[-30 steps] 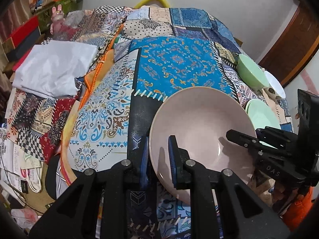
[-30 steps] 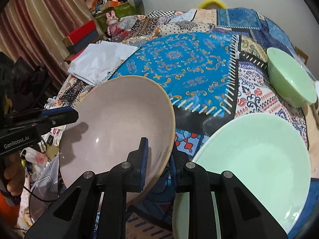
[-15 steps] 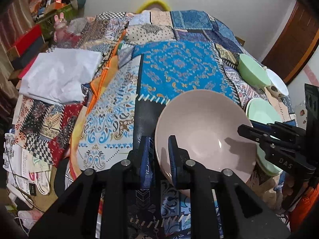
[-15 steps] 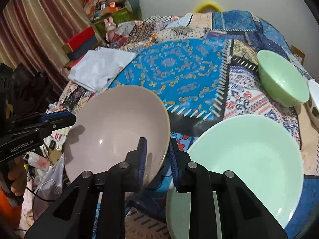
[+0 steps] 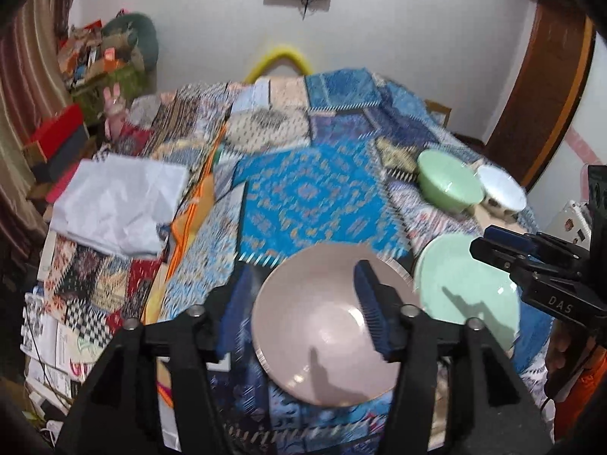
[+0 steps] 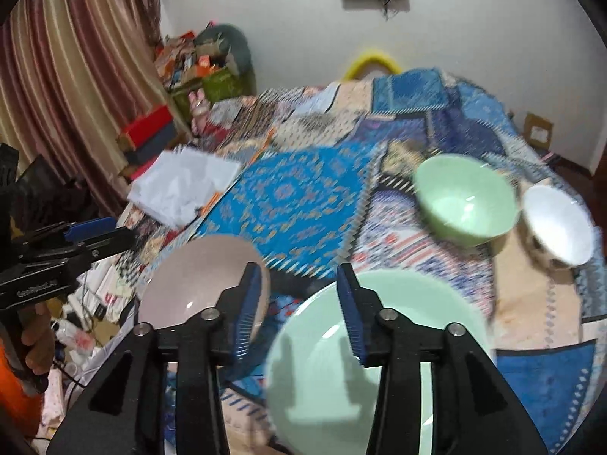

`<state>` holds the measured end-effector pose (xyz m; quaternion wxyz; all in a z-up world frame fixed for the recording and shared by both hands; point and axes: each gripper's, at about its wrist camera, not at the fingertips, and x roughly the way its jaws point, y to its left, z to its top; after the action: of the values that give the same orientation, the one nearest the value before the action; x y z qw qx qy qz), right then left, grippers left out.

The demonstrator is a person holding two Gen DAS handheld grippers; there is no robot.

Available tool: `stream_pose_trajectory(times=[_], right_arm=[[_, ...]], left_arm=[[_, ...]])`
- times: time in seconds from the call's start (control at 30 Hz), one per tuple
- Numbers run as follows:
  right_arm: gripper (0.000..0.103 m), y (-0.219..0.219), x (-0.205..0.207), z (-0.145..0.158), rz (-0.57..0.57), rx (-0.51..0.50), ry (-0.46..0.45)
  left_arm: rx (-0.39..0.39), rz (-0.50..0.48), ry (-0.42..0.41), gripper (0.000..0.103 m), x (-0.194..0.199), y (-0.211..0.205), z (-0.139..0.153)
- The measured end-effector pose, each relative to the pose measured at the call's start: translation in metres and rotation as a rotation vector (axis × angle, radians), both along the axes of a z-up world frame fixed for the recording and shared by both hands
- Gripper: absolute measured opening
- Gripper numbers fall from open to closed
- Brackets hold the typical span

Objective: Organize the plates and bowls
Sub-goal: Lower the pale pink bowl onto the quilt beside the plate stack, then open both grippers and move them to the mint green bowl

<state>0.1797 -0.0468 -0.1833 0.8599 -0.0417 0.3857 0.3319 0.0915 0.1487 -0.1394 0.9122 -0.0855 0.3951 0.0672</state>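
A pink plate (image 5: 326, 341) lies on the patchwork cloth at the near edge; it also shows in the right wrist view (image 6: 197, 284). A pale green plate (image 6: 371, 360) lies to its right, also seen in the left wrist view (image 5: 466, 288). My left gripper (image 5: 303, 307) is open above the pink plate, holding nothing. My right gripper (image 6: 299, 303) is open and empty above the gap between the two plates. A green bowl (image 6: 466, 197) and a white bowl (image 6: 557, 220) stand farther right.
A white folded cloth (image 5: 117, 201) lies at the left of the table. Red boxes (image 6: 148, 129), clutter and a curtain (image 6: 68, 57) stand beyond the left edge. Papers and cables lie on the floor (image 5: 49, 337) below the near edge.
Both grippers were shut on the pink plate's rim; both have opened and pulled up and back. The pink plate now lies on the cloth beside the green plate.
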Motion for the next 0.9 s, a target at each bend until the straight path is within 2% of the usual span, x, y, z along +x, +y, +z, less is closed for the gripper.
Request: stream_pose_trajectory(times=[0.07,0.27,0.57,0.73,0.9], right_arm=[[0.046,-0.014,0.005,0.009,-0.035,0.003,-0.031],[0.060,-0.053,0.021,0.027,-0.133,0.012,-0.092],[0.060,-0.093,0.059,0.020,-0.234,-0.005,-0.087],[0.060,-0.104,0.080,0.008,-0.267,-0.015,-0.063],[0.060,-0.107,0.105,-0.012,-0.287,-0.033,-0.032]], left_arm=[[0.006,-0.010,-0.022,0.071,0.005,-0.008,0.009],[0.017,-0.049,-0.066,0.091,0.031,-0.037,0.032],[-0.004,-0.109,-0.024,0.093,0.099,-0.072,0.037],[0.003,-0.131,0.016,0.093,0.145,-0.093,0.023],[-0.007,-0.175,0.083,0.093,0.189,-0.110,-0.005]])
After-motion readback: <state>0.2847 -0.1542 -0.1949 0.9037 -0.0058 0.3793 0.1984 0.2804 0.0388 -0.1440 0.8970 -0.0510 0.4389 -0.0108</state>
